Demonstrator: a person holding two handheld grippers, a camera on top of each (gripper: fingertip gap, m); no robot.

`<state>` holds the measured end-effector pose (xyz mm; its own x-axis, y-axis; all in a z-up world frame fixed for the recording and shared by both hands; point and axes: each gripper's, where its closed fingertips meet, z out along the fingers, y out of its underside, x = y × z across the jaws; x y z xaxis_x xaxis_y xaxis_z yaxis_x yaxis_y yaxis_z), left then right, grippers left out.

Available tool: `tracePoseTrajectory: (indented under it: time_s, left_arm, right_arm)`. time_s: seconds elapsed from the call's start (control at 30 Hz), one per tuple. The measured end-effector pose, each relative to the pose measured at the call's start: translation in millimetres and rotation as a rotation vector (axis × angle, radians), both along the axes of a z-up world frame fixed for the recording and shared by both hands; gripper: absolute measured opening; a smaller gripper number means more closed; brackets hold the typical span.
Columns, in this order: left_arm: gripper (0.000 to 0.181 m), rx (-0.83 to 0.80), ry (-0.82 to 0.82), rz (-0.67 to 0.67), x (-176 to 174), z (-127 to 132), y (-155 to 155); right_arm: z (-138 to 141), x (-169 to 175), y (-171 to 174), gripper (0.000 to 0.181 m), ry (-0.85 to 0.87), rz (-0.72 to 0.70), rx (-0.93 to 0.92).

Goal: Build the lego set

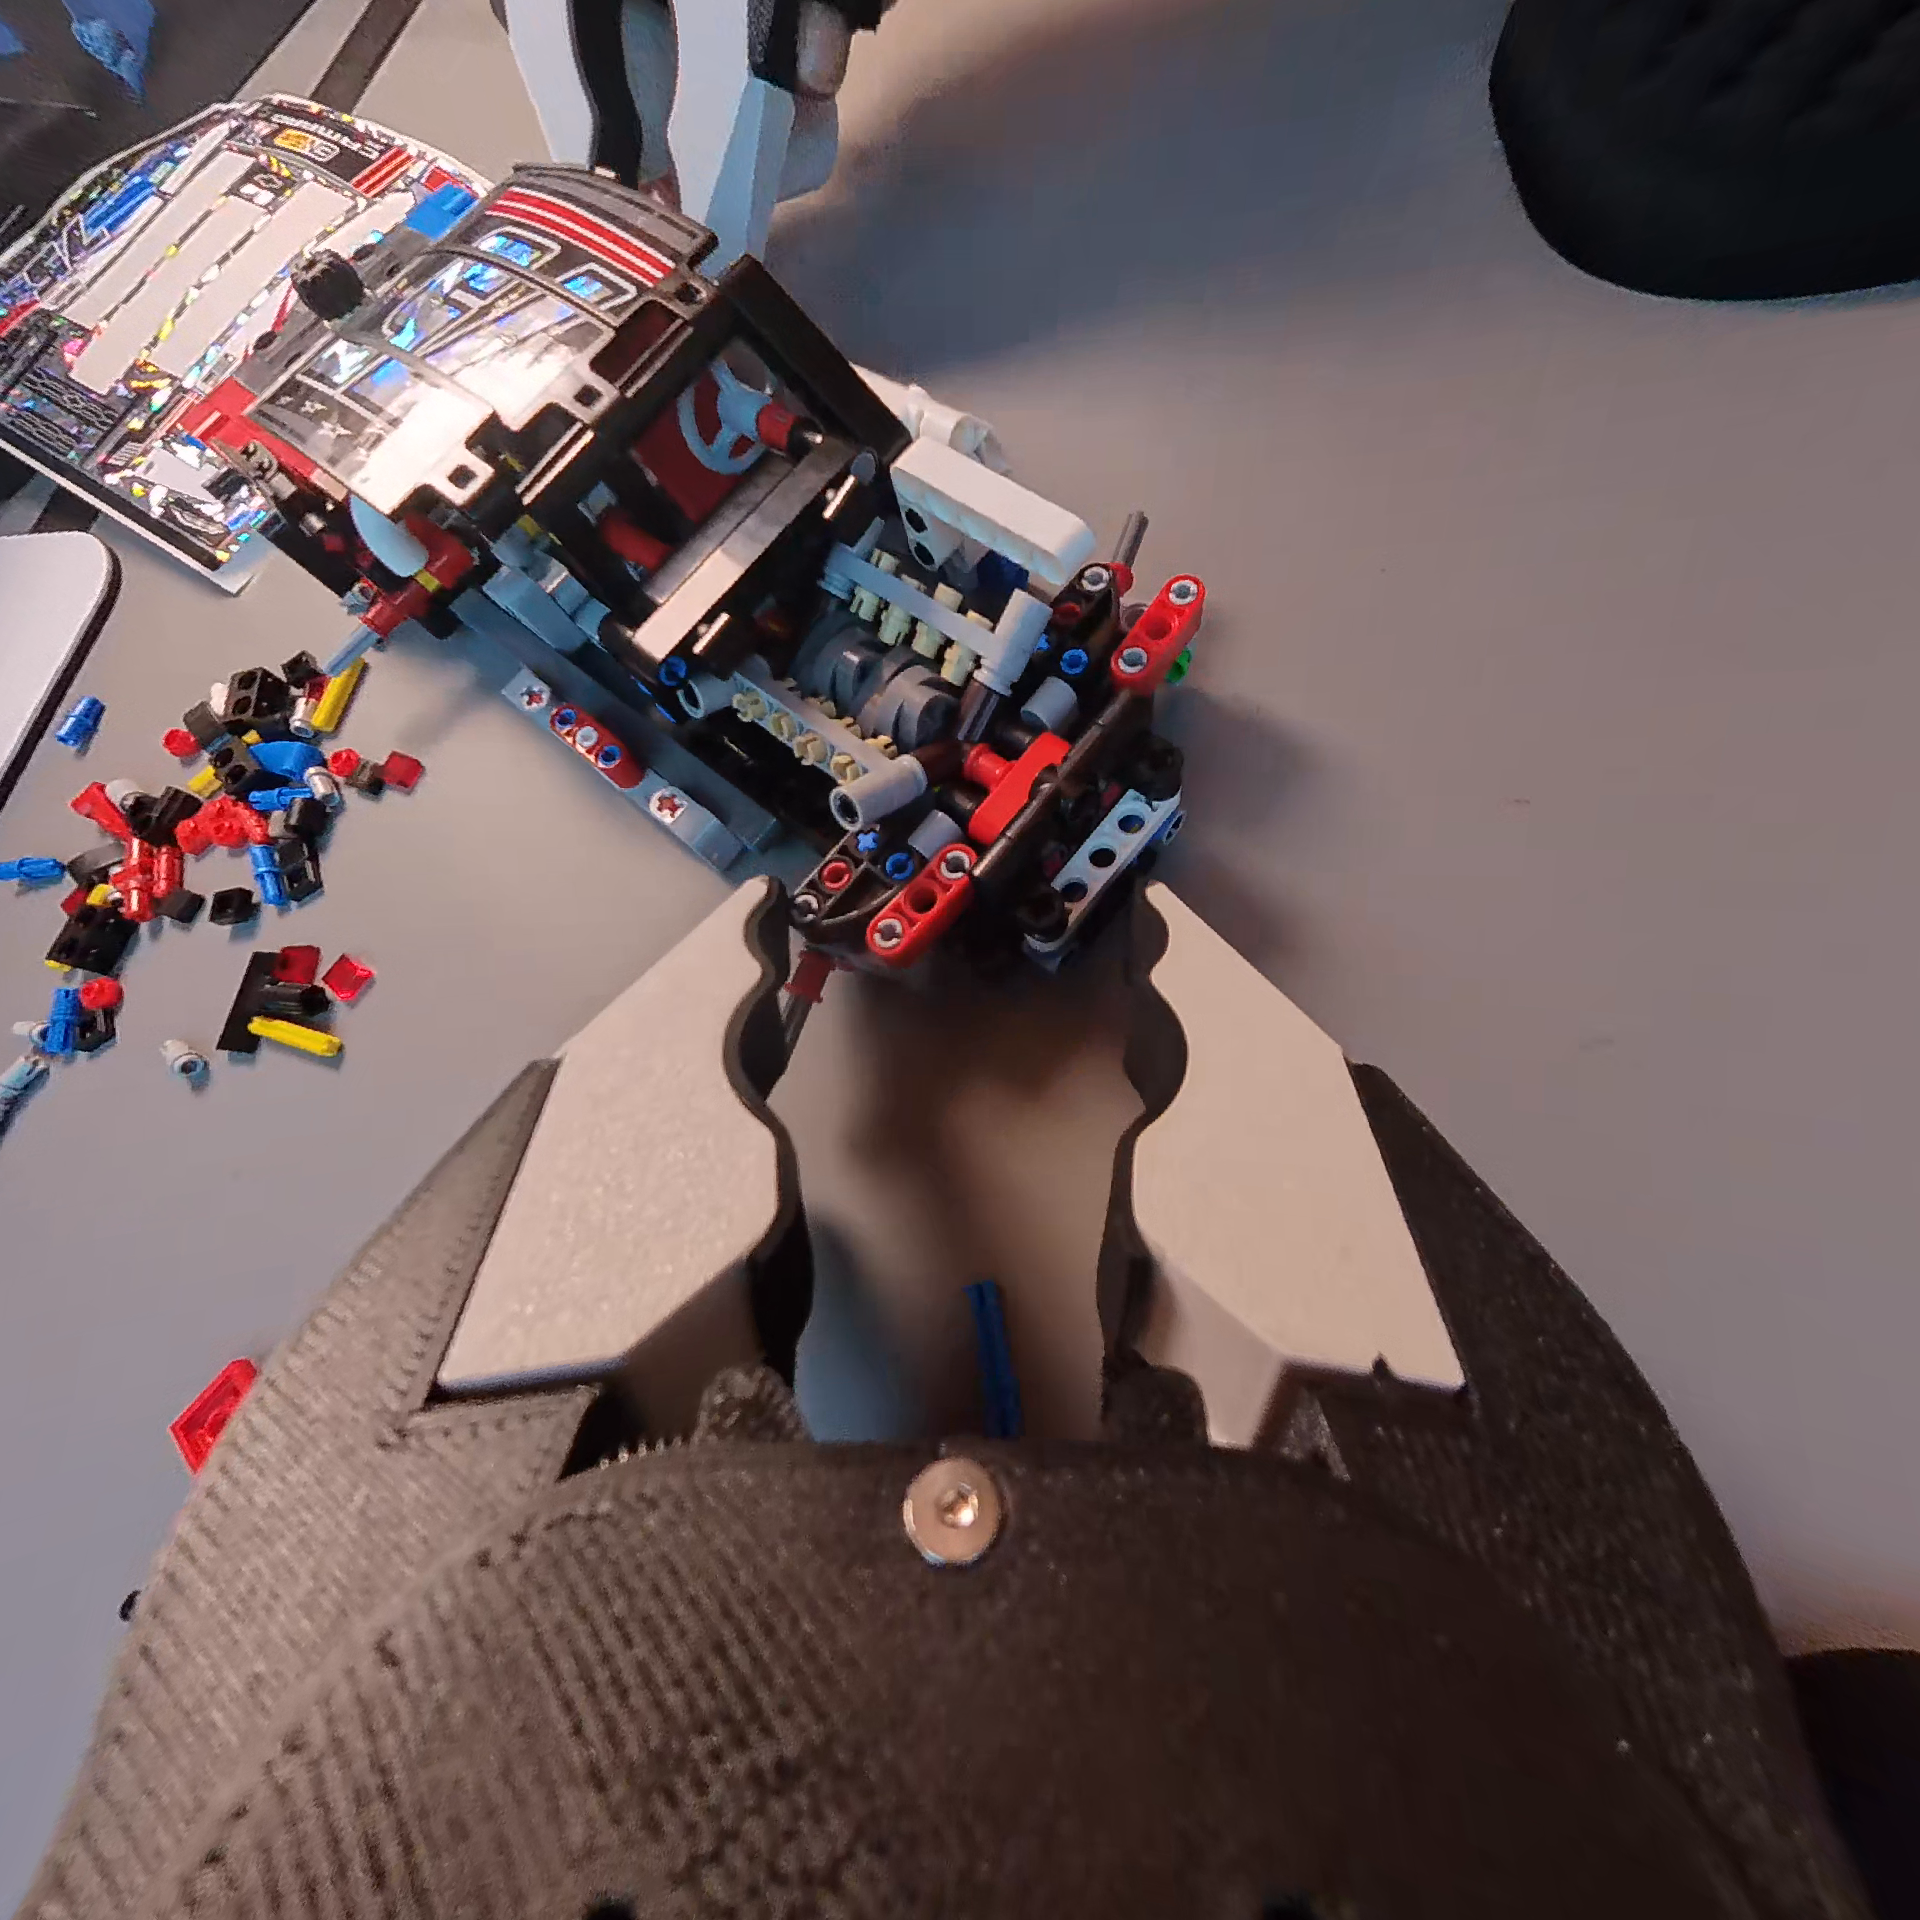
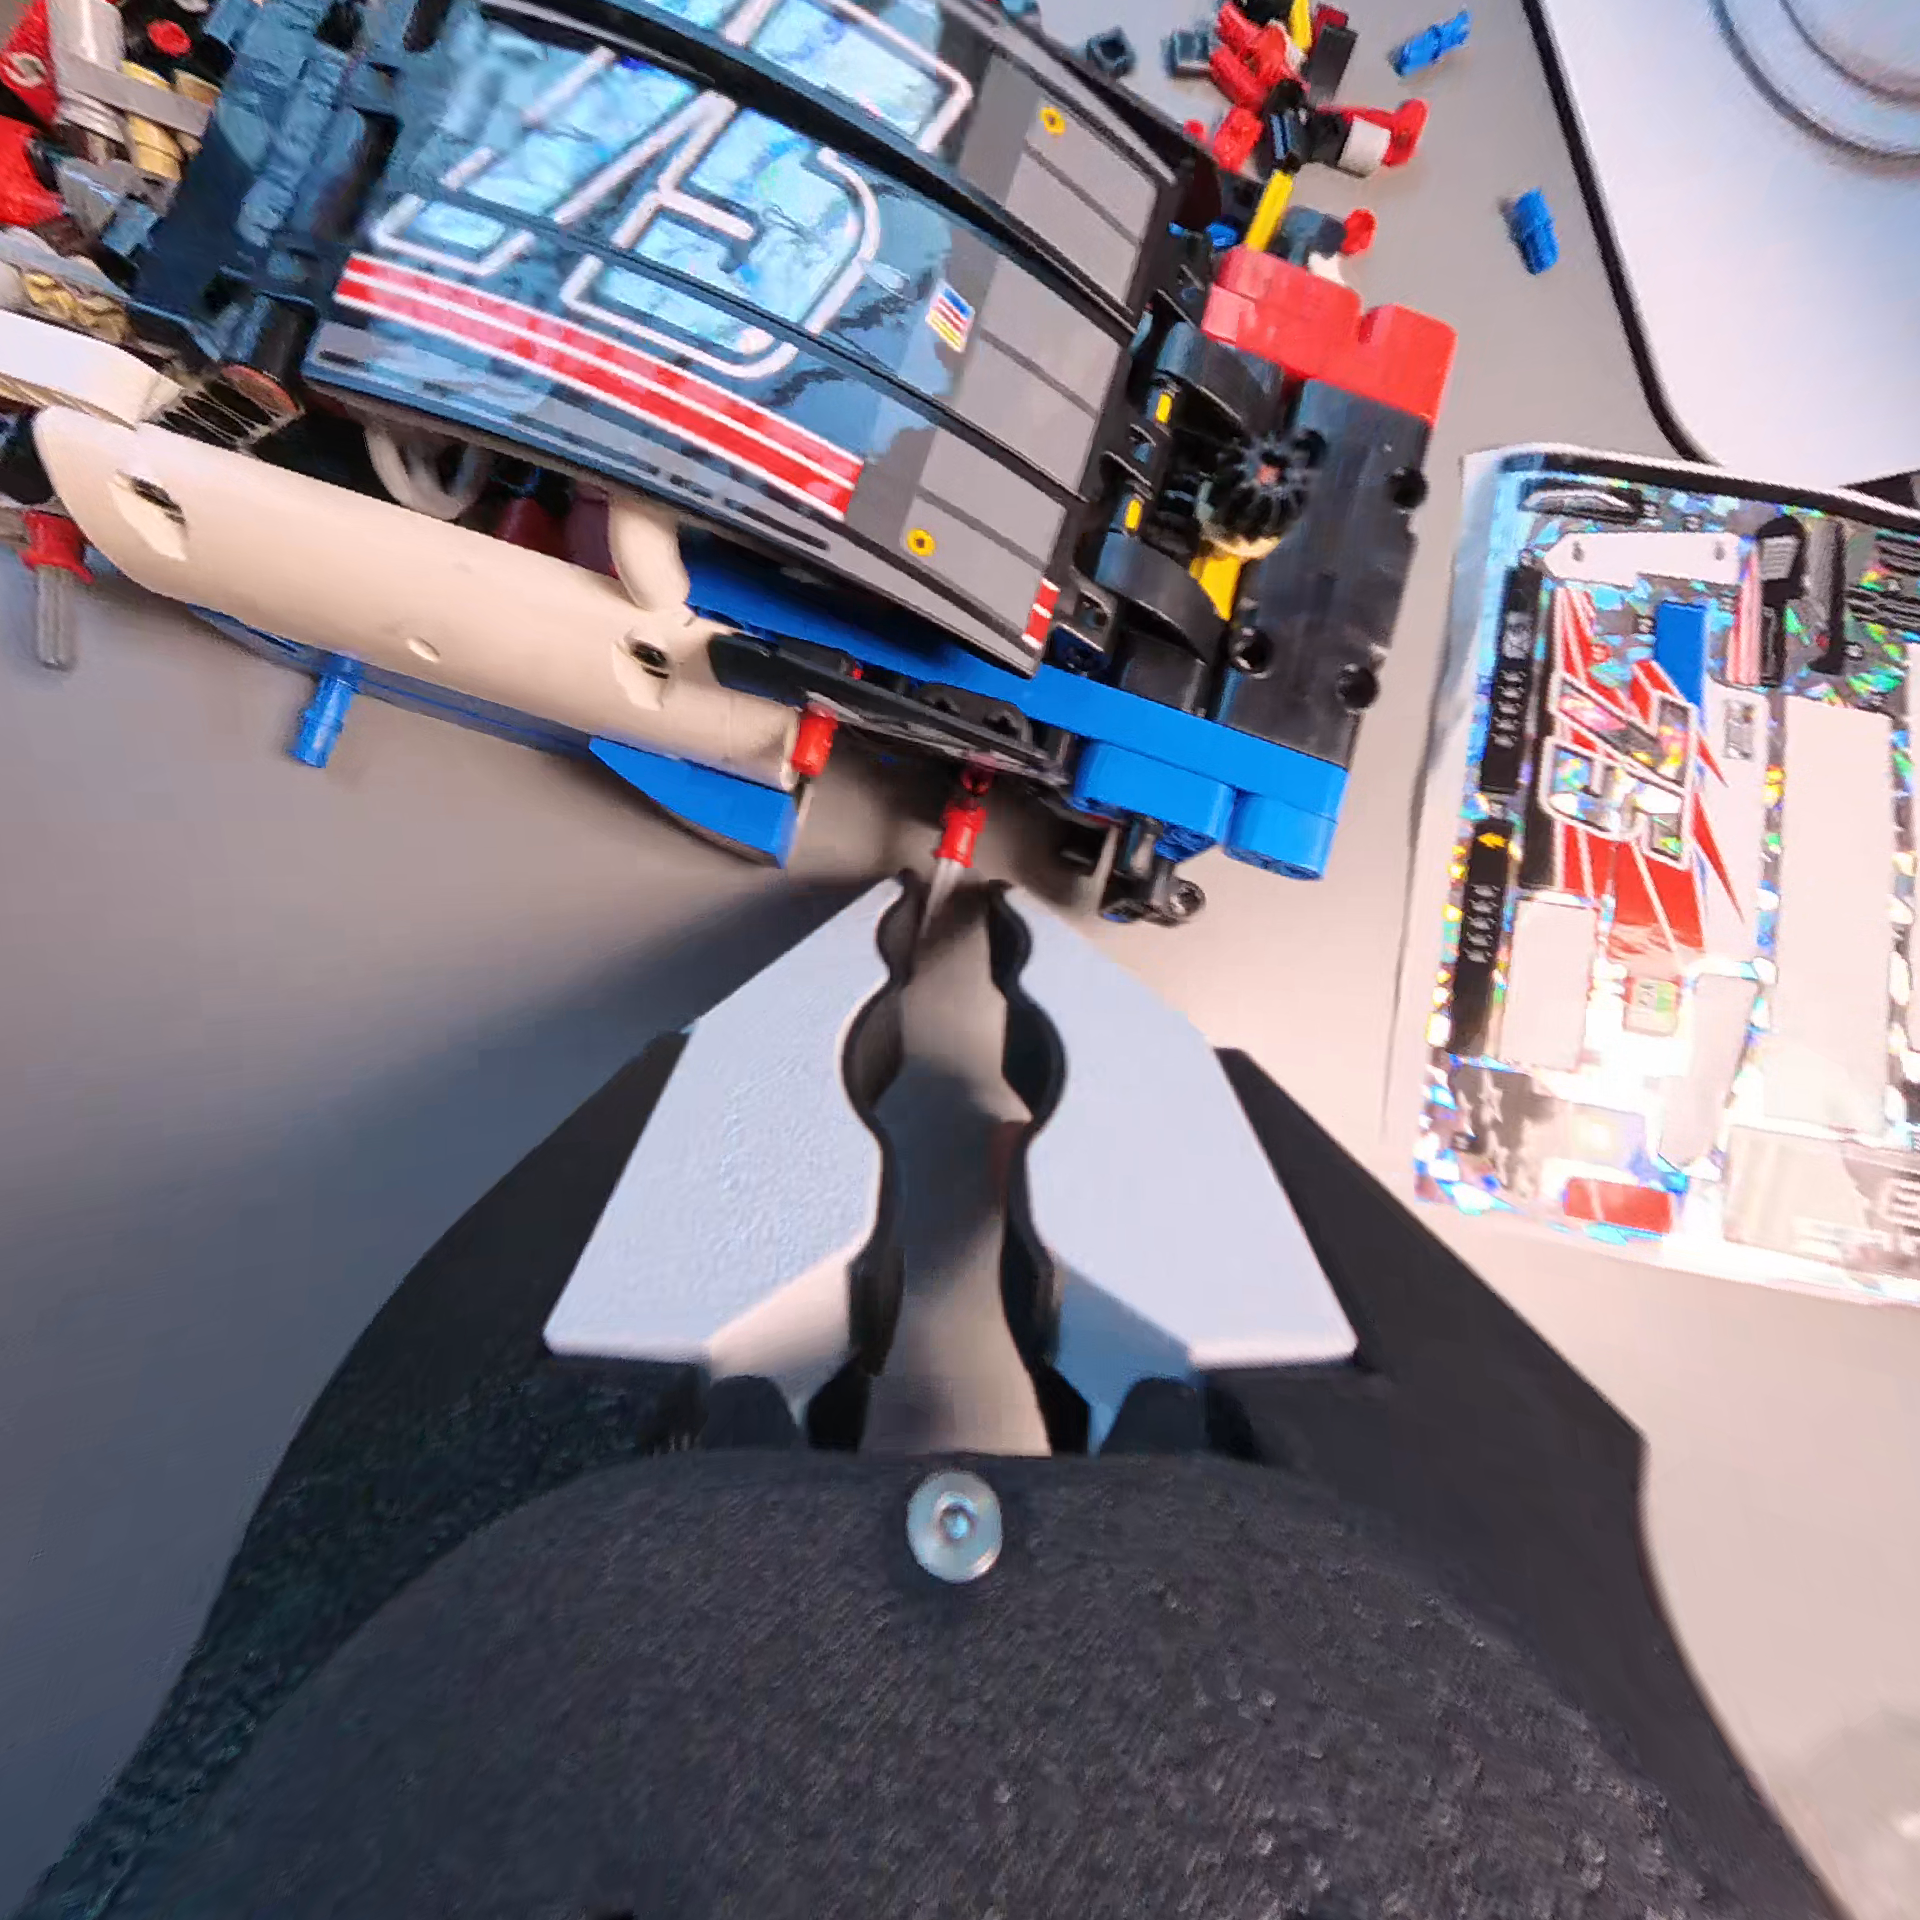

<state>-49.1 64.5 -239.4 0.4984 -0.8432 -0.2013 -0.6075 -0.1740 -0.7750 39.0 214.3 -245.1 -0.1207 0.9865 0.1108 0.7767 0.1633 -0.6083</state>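
The Lego car (image 1: 665,499) lies on the grey table, with a black stickered roof, a red seat and an open engine bay. My left gripper (image 1: 961,904) has its jaws wide apart around the car's near end. Both fingertips touch its sides, so it holds the car. The car fills the top of the right wrist view (image 2: 727,312). My right gripper (image 2: 954,896) is shut on a thin grey axle (image 2: 940,883) with a red bush (image 2: 958,831). The axle's far end is at the car's blue underside (image 2: 1143,717). The right gripper's white fingers (image 1: 764,156) show behind the car.
A pile of loose red, black, blue and yellow pieces (image 1: 208,821) lies left of the car. A shiny sticker sheet (image 1: 156,312) lies beyond it, also in the right wrist view (image 2: 1662,883). A blue pin (image 1: 992,1351) lies between my left fingers. A black object (image 1: 1714,135) sits far right. My right fingertips sit around 20 centimetres from my left ones. The blue pin (image 1: 992,1351) is closer to my left gripper, around 8 centimetres from its tips; the right tips are 25 centimetres off.
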Motion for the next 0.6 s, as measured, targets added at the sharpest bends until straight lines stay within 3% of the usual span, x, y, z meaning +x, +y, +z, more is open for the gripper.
tracePoseTrajectory:
  time_s: [0.13, 0.33, 0.43, 0.6]
  left_arm:
    - [0.067, 0.004, 0.001, 0.005, -2.8, 0.4, 1.9]
    - [0.08, 0.148, 0.005, -0.007, 1.6, 21.4, -15.1]
    - [0.086, 0.253, 0.111, 0.007, -0.3, 14.8, -13.4]
    - [0.056, 0.409, 0.213, 0.013, -2.1, 20.2, -2.6]
  right_arm:
    - [0.8, 2.7, -4.1, 0.003, -0.047, -0.095, -0.031]
    - [29.5, 17.1, -43.8, 0.003, -0.128, -0.361, -0.325]
    - [50.1, 21.6, -68.0, 0.003, -0.156, -0.443, -0.481]
    - [69.4, 30.0, -103.9, 0.006, -0.234, -0.487, -0.586]
